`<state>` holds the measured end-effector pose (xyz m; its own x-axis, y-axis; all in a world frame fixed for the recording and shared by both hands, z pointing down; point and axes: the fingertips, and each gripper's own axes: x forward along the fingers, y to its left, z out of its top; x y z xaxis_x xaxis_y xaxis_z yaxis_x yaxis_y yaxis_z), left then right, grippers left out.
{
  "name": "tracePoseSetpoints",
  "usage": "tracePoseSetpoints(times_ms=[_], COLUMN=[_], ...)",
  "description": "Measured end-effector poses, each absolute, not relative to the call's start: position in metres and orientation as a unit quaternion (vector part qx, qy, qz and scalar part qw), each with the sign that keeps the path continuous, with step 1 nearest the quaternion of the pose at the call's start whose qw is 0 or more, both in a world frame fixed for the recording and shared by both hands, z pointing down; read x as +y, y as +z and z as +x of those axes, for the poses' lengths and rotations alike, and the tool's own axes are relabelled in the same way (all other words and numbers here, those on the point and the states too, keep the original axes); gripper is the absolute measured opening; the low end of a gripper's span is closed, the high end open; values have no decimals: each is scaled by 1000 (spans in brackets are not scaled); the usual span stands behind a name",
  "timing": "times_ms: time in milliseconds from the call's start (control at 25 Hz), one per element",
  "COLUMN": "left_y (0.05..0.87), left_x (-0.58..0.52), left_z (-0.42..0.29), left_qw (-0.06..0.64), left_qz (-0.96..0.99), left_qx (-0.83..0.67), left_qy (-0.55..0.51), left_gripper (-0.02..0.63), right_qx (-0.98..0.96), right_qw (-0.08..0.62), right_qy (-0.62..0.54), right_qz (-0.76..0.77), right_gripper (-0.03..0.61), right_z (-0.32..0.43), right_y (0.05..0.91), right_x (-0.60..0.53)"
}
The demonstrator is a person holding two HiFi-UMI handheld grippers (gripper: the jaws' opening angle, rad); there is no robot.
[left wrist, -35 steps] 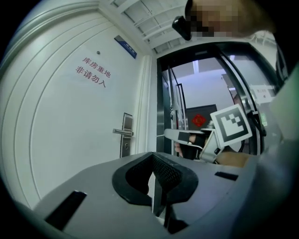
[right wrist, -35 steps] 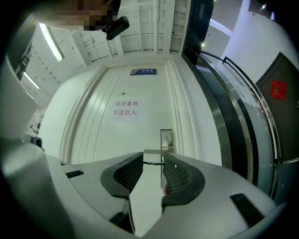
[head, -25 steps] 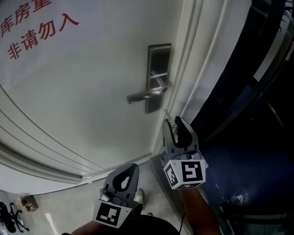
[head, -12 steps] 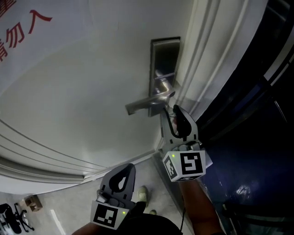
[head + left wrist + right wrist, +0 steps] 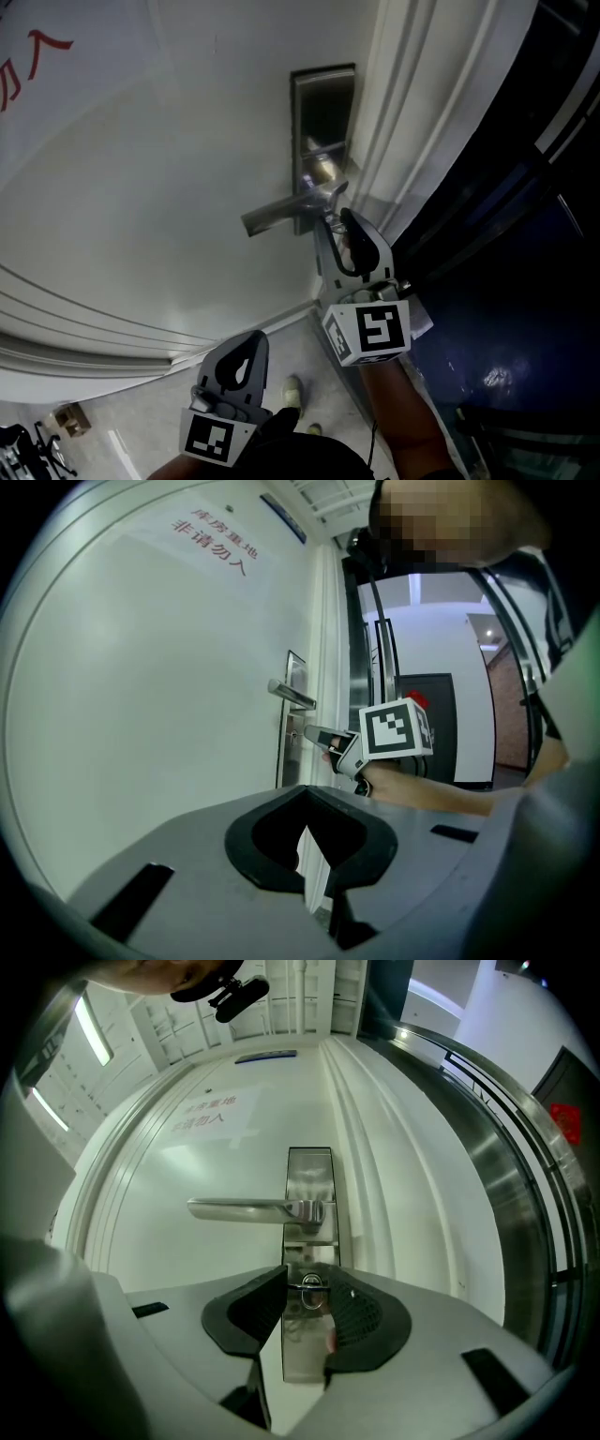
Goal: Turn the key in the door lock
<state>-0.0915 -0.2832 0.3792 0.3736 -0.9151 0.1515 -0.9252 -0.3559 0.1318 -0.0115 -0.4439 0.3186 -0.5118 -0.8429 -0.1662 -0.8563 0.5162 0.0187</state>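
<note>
A steel lock plate (image 5: 309,1171) with a lever handle (image 5: 244,1208) sits on the white door. Below the lever a key (image 5: 313,1288) sticks out of the keyhole. My right gripper (image 5: 307,1279) is open, one jaw on each side of the key's head, very close to it. In the head view my right gripper (image 5: 337,220) points at the plate (image 5: 323,103) just under the lever (image 5: 277,214). My left gripper (image 5: 251,339) hangs low, away from the door, shut and empty. The left gripper view shows its tips (image 5: 305,794) meeting, with the right gripper (image 5: 323,735) at the lock beyond.
The white door (image 5: 169,187) carries red printed characters at the upper left. A ribbed door frame (image 5: 422,112) and dark glass (image 5: 525,281) stand to the right. On the floor below I see a shoe (image 5: 292,394) and small items (image 5: 66,417).
My right gripper has risen and closed in on the lock plate, from below it to just under the lever. The left gripper stays low. The head view has shifted.
</note>
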Motion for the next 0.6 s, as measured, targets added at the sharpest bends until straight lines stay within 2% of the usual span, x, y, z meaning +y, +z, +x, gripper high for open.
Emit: tracePoseSetpoints(times_ms=[600], left_y=[379], left_x=[-288], left_z=[-94], left_qw=[99], left_qz=[826], left_qx=[-555], left_qy=[28], left_gripper=[3], right_qx=[867], right_qw=[31], right_qy=[72], right_qz=[-491], right_gripper=[138], right_z=[-15], right_y=[329], right_x=[-451])
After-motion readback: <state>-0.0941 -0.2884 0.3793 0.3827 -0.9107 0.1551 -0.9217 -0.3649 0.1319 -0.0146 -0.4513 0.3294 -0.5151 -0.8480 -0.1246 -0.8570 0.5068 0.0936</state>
